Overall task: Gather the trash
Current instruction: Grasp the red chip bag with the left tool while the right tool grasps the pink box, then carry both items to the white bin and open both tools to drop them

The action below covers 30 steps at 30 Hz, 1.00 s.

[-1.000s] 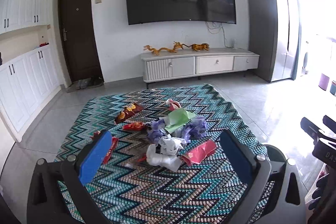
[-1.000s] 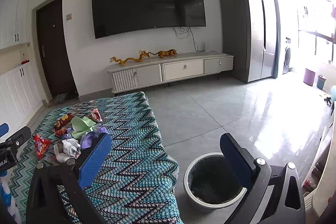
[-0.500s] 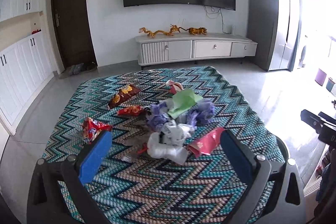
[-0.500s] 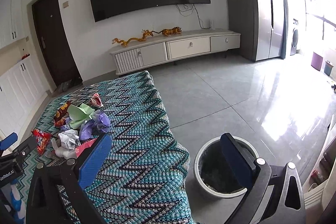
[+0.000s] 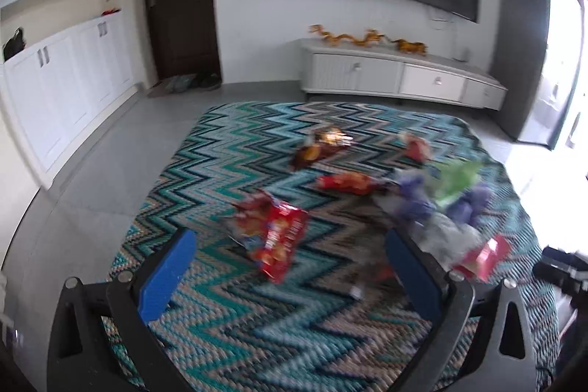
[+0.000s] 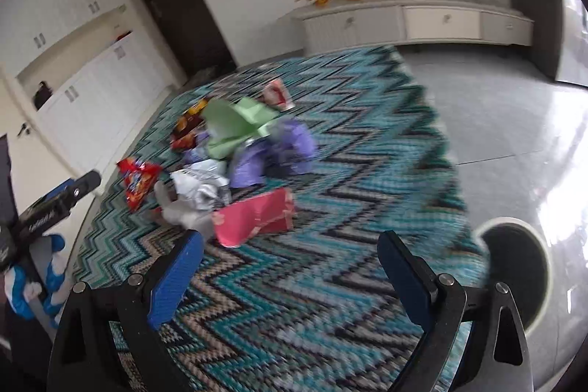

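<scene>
Trash lies in a loose heap on the zigzag rug (image 5: 228, 329), and nothing has been lifted yet. In the left wrist view the red snack bag (image 5: 275, 241) sits at about twelve o'clock from our left gripper (image 5: 290, 274), just ahead of the fingertips. The rest of the heap spreads toward two o'clock: another red wrapper (image 5: 345, 182), a dark chip bag (image 5: 319, 146), purple crumpled plastic (image 5: 415, 201), a green sheet (image 5: 459, 179) and a pink carton (image 5: 485, 256) at three o'clock.

We judge all of this to be very light and soft. The foil bags will crinkle and slip, so we would pinch a flat edge or a bunched corner rather than the puffy middle. The carton looks stiffer and should take a squeeze across its narrow sides.

Our left gripper hovers low over the rug, tilted downward, its jaws spread wide with nothing between them.

In the right wrist view our right gripper (image 6: 290, 278) is likewise spread wide and empty, angled down at the rug. The pink carton (image 6: 257, 217) lies at about eleven o'clock just past its left fingertip, with white crumpled paper (image 6: 198, 190) and the purple plastic (image 6: 272, 153) beyond. The bin (image 6: 514, 267) stands off the rug at three o'clock, close by for the drop. Both views are blurred, so fine details of the wrappers are unclear.
</scene>
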{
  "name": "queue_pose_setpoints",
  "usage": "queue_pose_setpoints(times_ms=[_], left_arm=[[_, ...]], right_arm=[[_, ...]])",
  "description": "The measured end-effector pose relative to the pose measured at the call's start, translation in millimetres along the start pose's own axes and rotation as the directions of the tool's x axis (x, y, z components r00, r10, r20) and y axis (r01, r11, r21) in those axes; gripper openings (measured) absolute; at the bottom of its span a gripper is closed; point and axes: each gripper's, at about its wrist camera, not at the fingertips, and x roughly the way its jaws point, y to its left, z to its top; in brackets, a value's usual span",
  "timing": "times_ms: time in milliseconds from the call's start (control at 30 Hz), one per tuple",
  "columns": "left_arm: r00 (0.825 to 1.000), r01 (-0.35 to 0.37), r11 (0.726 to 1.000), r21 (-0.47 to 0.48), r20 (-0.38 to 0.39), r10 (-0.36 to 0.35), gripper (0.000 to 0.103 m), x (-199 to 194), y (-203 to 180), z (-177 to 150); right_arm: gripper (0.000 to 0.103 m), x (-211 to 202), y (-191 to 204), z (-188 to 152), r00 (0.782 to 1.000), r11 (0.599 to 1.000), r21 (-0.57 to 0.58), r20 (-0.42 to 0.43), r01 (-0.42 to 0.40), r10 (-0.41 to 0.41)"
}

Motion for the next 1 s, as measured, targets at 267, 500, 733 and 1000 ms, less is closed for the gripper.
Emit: queue_pose_setpoints(times_ms=[267, 500, 733, 1000], left_arm=[[0.997, -0.050, 0.999, -0.022, -0.062, 0.049, 0.102, 61, 12, 14], [0.983, -0.009, 0.997, -0.079, -0.185, -0.006, 0.043, 109, 24, 3], [0.991, 0.058, 0.995, -0.087, -0.116, -0.068, 0.020, 64, 18, 7], [0.959, 0.283, 0.957, 0.069, -0.015, -0.282, 0.019, -14, -71, 38]], right_arm=[[0.096, 63, 42, 6, 0.998, 0.984, -0.179, -0.068, -0.013, 0.001], [0.066, 71, 36, 5, 0.996, 0.984, -0.179, -0.085, -0.012, -0.003], [0.066, 23, 26, 2, 0.999, 0.989, -0.140, 0.011, -0.049, 0.051], [0.066, -65, -33, -5, 0.985, 0.999, 0.038, 0.170, 0.008, -0.014]])
